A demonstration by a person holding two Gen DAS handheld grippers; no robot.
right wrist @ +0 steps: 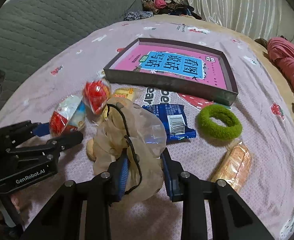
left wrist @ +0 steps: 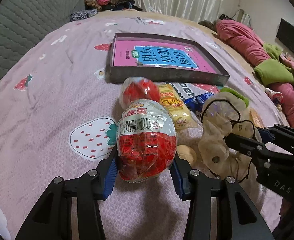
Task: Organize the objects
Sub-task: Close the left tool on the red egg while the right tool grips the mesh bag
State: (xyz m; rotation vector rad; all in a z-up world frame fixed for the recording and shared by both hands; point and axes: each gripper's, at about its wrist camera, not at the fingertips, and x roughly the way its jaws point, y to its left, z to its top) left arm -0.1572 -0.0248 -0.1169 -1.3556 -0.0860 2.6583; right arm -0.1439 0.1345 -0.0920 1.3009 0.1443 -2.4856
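Nearest the left wrist camera, the left gripper (left wrist: 145, 170) is clamping its jaws on a foil-wrapped red-and-white toy egg (left wrist: 146, 140), the blue pads pressing its lower sides while it is resting on the strawberry-print bedspread (left wrist: 47, 100). Beside it, the right gripper (right wrist: 145, 170) is closing its jaws around a crumpled translucent beige pouch with a black cord (right wrist: 131, 140).

So the step in hand is likely the grasp itself: both items are being held but are still lying low on the bed. Next, each probably needs lifting clear of the clutter and carrying forward.

Just beyond are lying a second red egg (right wrist: 96, 96), a yellow snack packet (left wrist: 175, 108), a blue snack wrapper (right wrist: 173, 120), a green hair scrunchie (right wrist: 219, 122) and an orange wrapped snack (right wrist: 234, 164). Farthest, the shallow dark box (right wrist: 167, 82) holding a pink book (right wrist: 173, 64) is sitting open, the likely destination.
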